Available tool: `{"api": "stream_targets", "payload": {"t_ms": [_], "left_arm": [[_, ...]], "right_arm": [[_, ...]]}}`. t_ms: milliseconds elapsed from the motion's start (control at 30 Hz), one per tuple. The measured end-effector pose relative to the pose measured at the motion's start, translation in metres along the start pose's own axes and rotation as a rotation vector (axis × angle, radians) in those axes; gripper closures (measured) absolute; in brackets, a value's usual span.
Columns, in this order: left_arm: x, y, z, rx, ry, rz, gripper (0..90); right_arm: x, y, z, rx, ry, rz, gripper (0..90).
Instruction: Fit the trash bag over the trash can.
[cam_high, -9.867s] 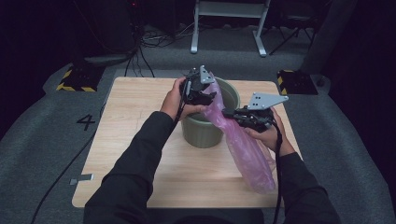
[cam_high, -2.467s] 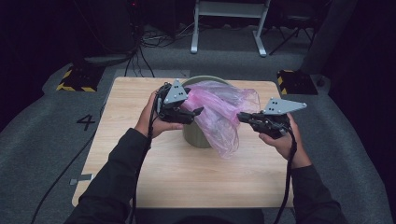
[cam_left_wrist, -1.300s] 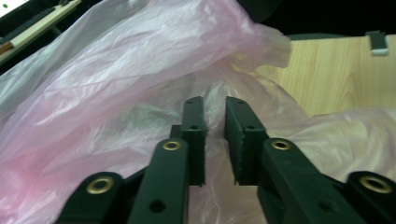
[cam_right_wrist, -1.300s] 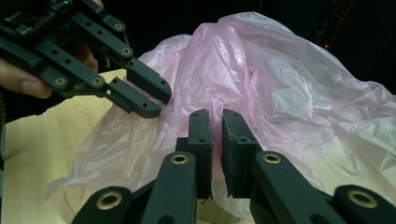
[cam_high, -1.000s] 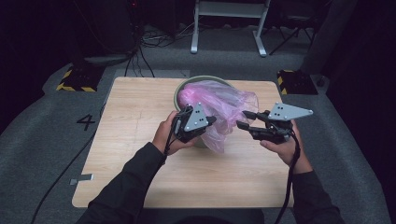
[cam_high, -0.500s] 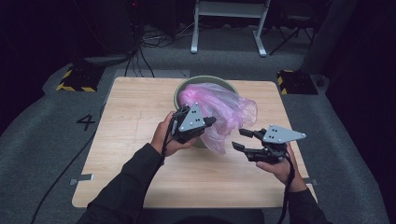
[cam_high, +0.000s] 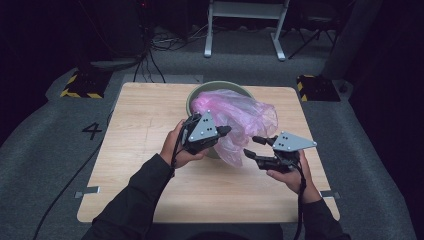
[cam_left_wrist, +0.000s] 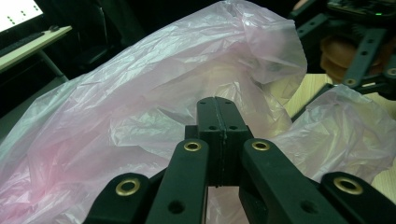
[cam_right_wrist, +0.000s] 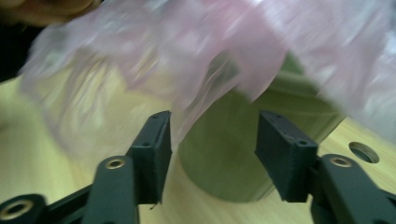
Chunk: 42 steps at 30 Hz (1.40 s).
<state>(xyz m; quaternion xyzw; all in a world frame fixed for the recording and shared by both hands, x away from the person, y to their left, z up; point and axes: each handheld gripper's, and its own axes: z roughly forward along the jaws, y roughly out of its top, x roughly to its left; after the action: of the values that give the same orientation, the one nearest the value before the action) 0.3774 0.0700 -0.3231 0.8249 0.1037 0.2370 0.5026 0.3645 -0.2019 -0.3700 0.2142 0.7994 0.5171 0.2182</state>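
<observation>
A pink plastic bag (cam_high: 242, 116) lies crumpled over the mouth of a green bin (cam_high: 212, 88) in the middle of the wooden table (cam_high: 142, 135). My left gripper (cam_high: 226, 131) is at the bin's near side, shut on the bag's film (cam_left_wrist: 140, 79); its jaws (cam_left_wrist: 216, 105) are pressed together. My right gripper (cam_high: 253, 146) stands open just right of the bag's hanging lower edge, holding nothing. In the right gripper view its jaws (cam_right_wrist: 210, 140) frame the bin's wall (cam_right_wrist: 224, 163), with the bag's blurred edge (cam_right_wrist: 187, 46) above them.
Bare table surface lies to the left and in front of the bin. The floor around the table holds cables (cam_high: 155, 55), a metal stand (cam_high: 245, 20) and yellow-black striped blocks (cam_high: 80, 86). A hole (cam_right_wrist: 363, 151) is cut in the tabletop near the bin.
The right gripper has let go of the bag, opened and dropped toward the near right of the bin. The left gripper carried the bag's edge round to the bin's front and stays there.
</observation>
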Motion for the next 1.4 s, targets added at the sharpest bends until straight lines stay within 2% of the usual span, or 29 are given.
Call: {"api": "stream_targets", "payload": {"t_ms": [67, 167, 200, 233, 267, 367, 400, 433, 533, 567, 867, 900, 1067, 1100, 1133, 1233, 1300, 1367, 1400], "left_arm": [[0.000, 0.000, 0.000, 0.000, -0.003, 0.002, 90.0], [-0.001, 0.000, 0.000, -0.005, -0.006, 0.002, 90.0], [-0.001, 0.000, 0.000, -0.003, -0.007, 0.005, 90.0], [-0.001, 0.000, 0.000, -0.001, -0.008, 0.008, 90.0], [-0.001, 0.000, 0.000, 0.000, -0.009, 0.010, 90.0], [-0.001, 0.000, -0.001, -0.004, -0.005, 0.010, 90.0], [-0.001, 0.000, -0.001, -0.004, -0.005, 0.010, 90.0], [0.001, -0.001, -0.004, -0.004, 0.002, 0.011, 90.0], [0.003, -0.002, -0.006, -0.004, 0.006, 0.003, 90.0], [0.005, -0.003, -0.007, -0.006, 0.010, -0.002, 90.0], [0.012, -0.011, -0.017, -0.003, 0.026, -0.020, 89.9], [0.015, -0.014, -0.020, -0.017, 0.022, -0.043, 89.9], [0.016, -0.017, -0.025, -0.029, 0.019, -0.046, 89.9], [0.015, -0.017, -0.025, -0.031, 0.015, -0.043, 89.9], [0.013, -0.017, -0.024, -0.023, 0.014, -0.032, 89.9], [0.011, -0.017, -0.023, -0.016, 0.013, -0.025, 89.9], [0.011, -0.017, -0.022, -0.012, 0.019, -0.020, 89.9], [0.011, -0.017, -0.022, -0.010, 0.016, -0.017, 89.9], [0.011, -0.017, -0.022, -0.010, 0.016, -0.017, 89.9]], "right_arm": [[-0.004, 0.003, 0.005, -0.014, -0.038, 0.010, 41.3], [-0.005, 0.004, 0.006, -0.028, -0.016, 0.032, 43.0], [-0.005, 0.004, 0.006, -0.037, 0.000, 0.039, 46.4], [-0.005, 0.004, 0.006, -0.042, 0.006, 0.029, 55.6], [-0.004, 0.004, 0.006, -0.044, 0.018, 0.021, 59.1], [-0.001, 0.006, 0.003, -0.075, 0.046, 0.007, 83.9], [-0.001, 0.006, 0.003, -0.075, 0.046, 0.007, 83.9], [-0.001, 0.006, 0.003, -0.076, 0.038, -0.001, 88.2], [-0.003, 0.005, 0.001, -0.084, 0.040, 0.008, 90.0], [-0.005, 0.004, 0.000, -0.086, 0.042, 0.023, 90.0], [-0.010, -0.004, -0.001, -0.072, 0.032, 0.053, 90.0], [-0.012, -0.006, -0.003, -0.078, 0.027, 0.067, 90.0], [-0.014, -0.009, -0.005, -0.089, 0.027, 0.088, 90.0], [-0.013, -0.010, -0.003, -0.093, 0.046, 0.089, 76.4], [-0.011, -0.009, -0.002, -0.095, 0.042, 0.085, 70.3], [-0.008, -0.007, -0.002, -0.104, 0.051, 0.074, 62.5], [-0.003, -0.004, -0.002, -0.112, 0.083, 0.041, 54.0], [0.003, 0.000, -0.003, -0.123, 0.111, 0.001, 49.8], [0.003, 0.000, -0.003, -0.123, 0.111, 0.001, 49.8]]}}
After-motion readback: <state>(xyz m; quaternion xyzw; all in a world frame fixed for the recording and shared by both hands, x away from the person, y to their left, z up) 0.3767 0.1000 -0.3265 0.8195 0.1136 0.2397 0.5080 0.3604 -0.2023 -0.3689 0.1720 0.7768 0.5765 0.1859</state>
